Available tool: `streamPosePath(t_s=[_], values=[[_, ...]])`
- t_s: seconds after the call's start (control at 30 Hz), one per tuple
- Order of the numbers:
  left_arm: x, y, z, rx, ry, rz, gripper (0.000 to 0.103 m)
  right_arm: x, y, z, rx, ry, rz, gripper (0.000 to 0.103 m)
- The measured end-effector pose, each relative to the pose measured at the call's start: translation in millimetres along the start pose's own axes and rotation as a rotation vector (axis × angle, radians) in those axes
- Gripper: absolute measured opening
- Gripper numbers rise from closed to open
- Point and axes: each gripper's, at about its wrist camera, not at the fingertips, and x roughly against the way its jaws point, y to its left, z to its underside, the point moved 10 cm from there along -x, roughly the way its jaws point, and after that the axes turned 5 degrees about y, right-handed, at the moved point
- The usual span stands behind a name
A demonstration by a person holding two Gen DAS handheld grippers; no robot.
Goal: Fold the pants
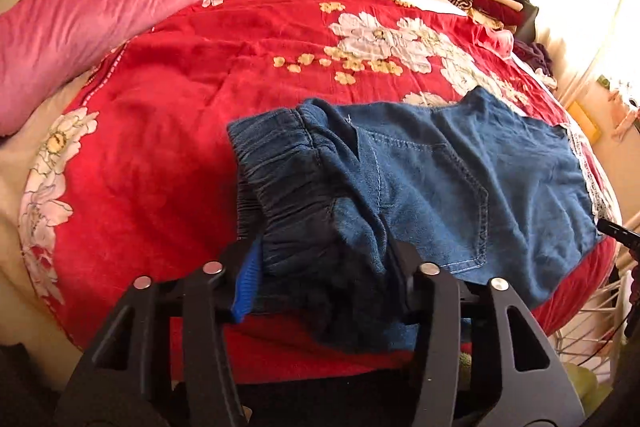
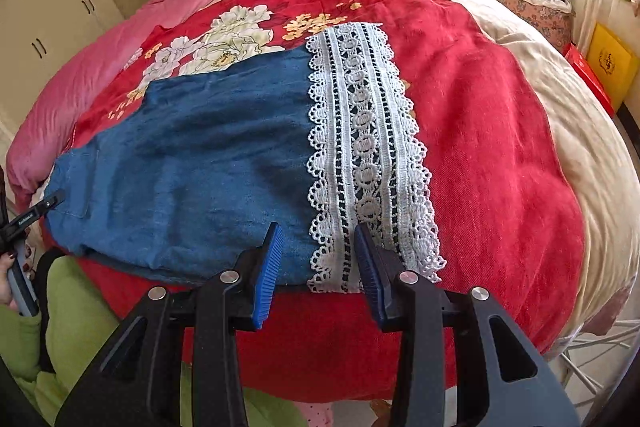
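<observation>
Now pants point(image 2: 192, 163) lie under both: left tool point(image 1: 324, 287) straddles waistband agape, right tool point(image 2: 318, 267) wide over hem.

The left gripper point(image 1: 324, 283) is reaching forward low at the near left, its jaws standing wide apart. The right gripper point(image 2: 320, 267) is hovering at the near right, fingers point(image 2: 268, 267) spread, nothing pinched between them.

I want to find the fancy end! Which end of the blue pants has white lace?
The leg end of the pants, between the right gripper's open fingers. Its hem is white lace. The other end, by the left gripper, is a gathered waistband.
</observation>
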Motion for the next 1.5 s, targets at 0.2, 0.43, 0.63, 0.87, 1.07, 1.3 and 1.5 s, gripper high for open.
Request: streamPosePath(t_s=[0.2,0.43,0.63,0.87,1.07,1.3,1.5], values=[[8,23,-7,-0.01,-0.043,-0.098,0.041,-2,0,3,0.002,0.01,0.005,0.036],[10,28,-3,0.008,-0.033,-0.099,0.056,-4,1,6,0.017,0.016,0.0,0.036],[46,0,-20,-0.062,-0.124,-0.09,0.072,18,14,-7,0.055,-0.06,-0.02,0.036],[49,-65,-43,-0.183,-0.138,0.012,0.077,14,42,-38,0.134,-0.085,-0.035,0.036],[10,-118,-62,-0.25,-0.083,0.095,0.077,8,53,-64,0.174,-0.11,-0.038,0.036],[-48,-155,-87,-0.297,0.017,0.129,0.077,-6,37,-91,0.18,-0.108,0.005,0.036],[-102,-166,-100,-0.294,0.12,0.13,0.077,-47,2,-79,0.102,0.01,0.022,0.036]])
